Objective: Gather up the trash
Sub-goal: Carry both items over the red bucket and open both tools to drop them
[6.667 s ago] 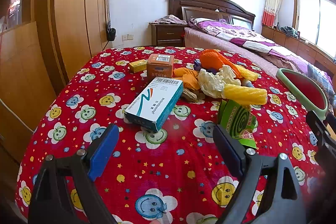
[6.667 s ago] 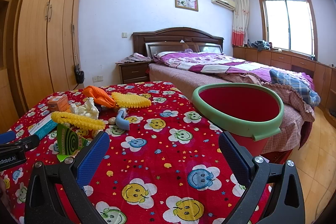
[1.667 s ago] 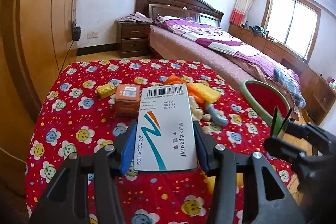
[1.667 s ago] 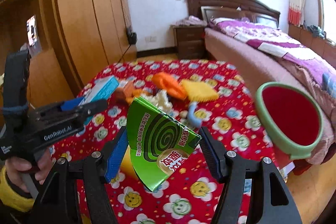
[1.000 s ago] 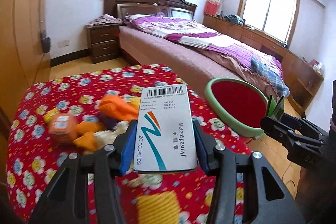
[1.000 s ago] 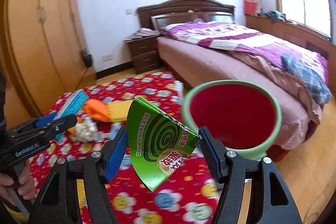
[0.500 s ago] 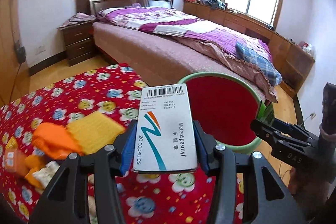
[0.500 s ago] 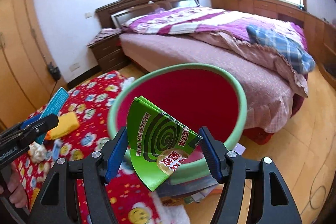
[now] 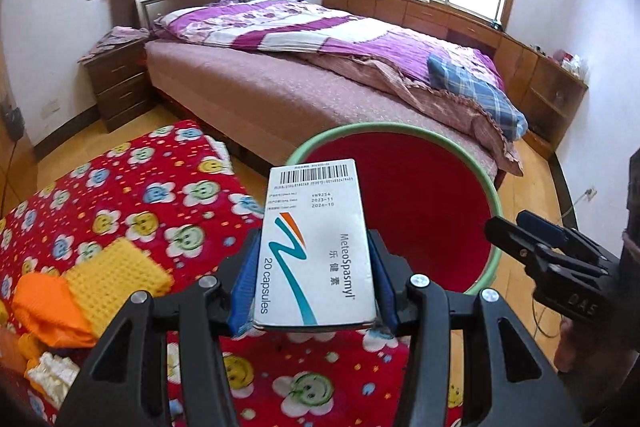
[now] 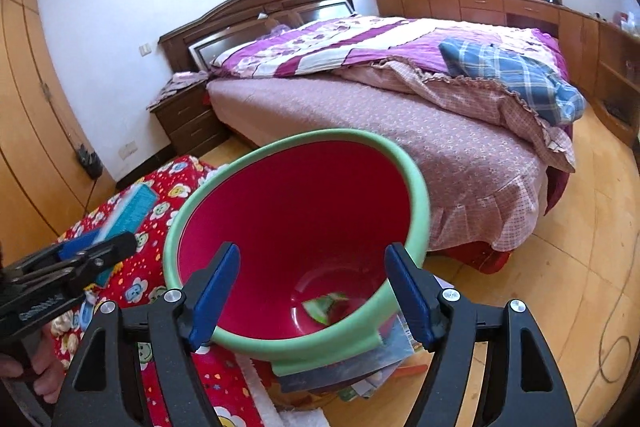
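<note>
Left tool clenched on a white medicine box – "MeteoSpasmyl", "20 capsules" – over the worktop edge, red bin alongside, right tool opening, empty, green wrapper in the bin's bottom

The bin stands just beside the table, between it and the bed behind. In the bin lies a wrapper. A nightstand stands left of the bed.
</note>
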The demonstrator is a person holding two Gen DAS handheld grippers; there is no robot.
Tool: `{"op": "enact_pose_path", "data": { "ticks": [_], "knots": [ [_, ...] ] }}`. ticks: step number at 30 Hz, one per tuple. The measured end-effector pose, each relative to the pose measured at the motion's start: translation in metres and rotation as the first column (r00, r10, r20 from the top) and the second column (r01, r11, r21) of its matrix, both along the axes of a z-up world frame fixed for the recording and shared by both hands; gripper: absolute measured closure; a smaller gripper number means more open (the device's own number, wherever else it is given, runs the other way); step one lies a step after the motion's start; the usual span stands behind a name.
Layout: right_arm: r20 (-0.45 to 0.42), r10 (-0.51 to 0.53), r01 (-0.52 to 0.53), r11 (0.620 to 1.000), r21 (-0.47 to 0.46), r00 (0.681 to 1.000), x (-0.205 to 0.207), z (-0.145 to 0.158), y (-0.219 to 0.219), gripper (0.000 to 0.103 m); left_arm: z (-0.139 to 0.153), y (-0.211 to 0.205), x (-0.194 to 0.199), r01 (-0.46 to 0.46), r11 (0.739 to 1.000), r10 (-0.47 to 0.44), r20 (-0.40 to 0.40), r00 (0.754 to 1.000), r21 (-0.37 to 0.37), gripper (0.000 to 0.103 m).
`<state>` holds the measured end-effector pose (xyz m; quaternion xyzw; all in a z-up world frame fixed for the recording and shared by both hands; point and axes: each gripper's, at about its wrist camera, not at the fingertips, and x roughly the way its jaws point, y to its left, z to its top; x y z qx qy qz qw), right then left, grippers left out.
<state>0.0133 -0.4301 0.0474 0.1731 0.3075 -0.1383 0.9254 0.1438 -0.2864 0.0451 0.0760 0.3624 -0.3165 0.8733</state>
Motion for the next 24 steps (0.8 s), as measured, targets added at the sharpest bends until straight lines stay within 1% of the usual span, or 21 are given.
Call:
{"op": "enact_pose_path", "data": {
  "ticks": [8, 9, 10, 11, 12, 16, 24],
  "knots": [
    [0.023, -0.037, 0.036, 0.998, 0.047, 0.999, -0.017, -0.004, -0.008, 0.027, -0.012, -0.029, 0.01, 0.065, 0.998, -0.064, -0.05, 0.997, 0.019, 0.051],
    [0.024, -0.042, 0.04, 0.998, 0.051, 0.999, -0.018, -0.004, -0.009, 0.027, -0.013, -0.032, 0.01, 0.069, 0.997, -0.067, -0.053, 0.996, 0.029, 0.049],
    [0.023, -0.047, 0.045, 0.997, 0.058, 0.999, -0.019, -0.005, -0.01, 0.027, -0.013, -0.034, 0.01, 0.07, 0.997, -0.068, -0.054, 0.996, 0.035, 0.042],
    [0.02, -0.051, 0.049, 0.997, 0.064, 0.999, -0.02, -0.006, -0.011, 0.027, -0.014, -0.036, 0.01, 0.07, 0.997, -0.068, -0.05, 0.996, 0.04, 0.037],
    [0.017, -0.054, 0.052, 0.996, 0.07, 0.998, -0.021, -0.007, -0.012, 0.027, -0.014, -0.036, 0.009, 0.072, 0.996, -0.07, -0.044, 0.997, 0.044, 0.036],
    [0.012, -0.063, 0.062, 0.995, 0.081, 0.998, -0.024, -0.01, -0.014, 0.027, -0.011, -0.038, 0.005, 0.079, 0.996, -0.077, -0.023, 0.997, 0.052, 0.036],
    [0.016, -0.053, 0.052, 0.996, 0.071, 0.998, -0.03, -0.004, -0.004, 0.027, 0.01, -0.018, -0.002, 0.07, 0.998, -0.07, -0.037, 0.997, -0.002, 0.036]
  ]
}}
